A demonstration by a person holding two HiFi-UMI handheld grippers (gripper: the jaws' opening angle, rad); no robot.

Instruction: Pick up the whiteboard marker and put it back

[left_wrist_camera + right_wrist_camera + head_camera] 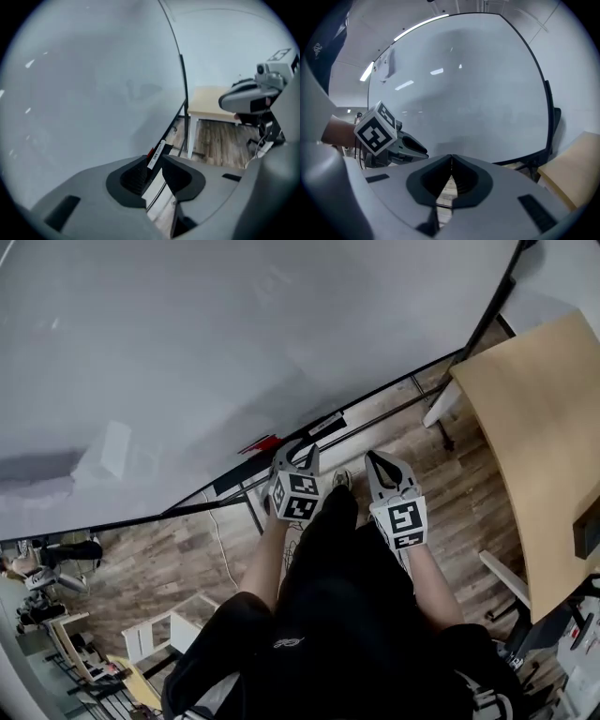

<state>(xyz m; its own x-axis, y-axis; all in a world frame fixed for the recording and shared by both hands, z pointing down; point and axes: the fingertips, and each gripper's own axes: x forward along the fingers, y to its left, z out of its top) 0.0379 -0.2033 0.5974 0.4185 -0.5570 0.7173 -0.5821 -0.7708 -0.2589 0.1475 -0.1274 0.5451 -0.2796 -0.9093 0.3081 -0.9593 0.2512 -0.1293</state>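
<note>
At the large white whiteboard (234, 352), a person holds the left gripper (157, 161) near the board's bottom edge. Its jaws stand apart, pressing on nothing. Through the gap between them shows the black whiteboard marker with a white label (156, 155), lying on the black tray (168, 147) along that bottom edge, just beside a red marker (261, 443). The right gripper (451, 159) hangs alongside, its jaws closed together and empty. A light wooden desk (534, 427) stands off the board's right corner.
</note>
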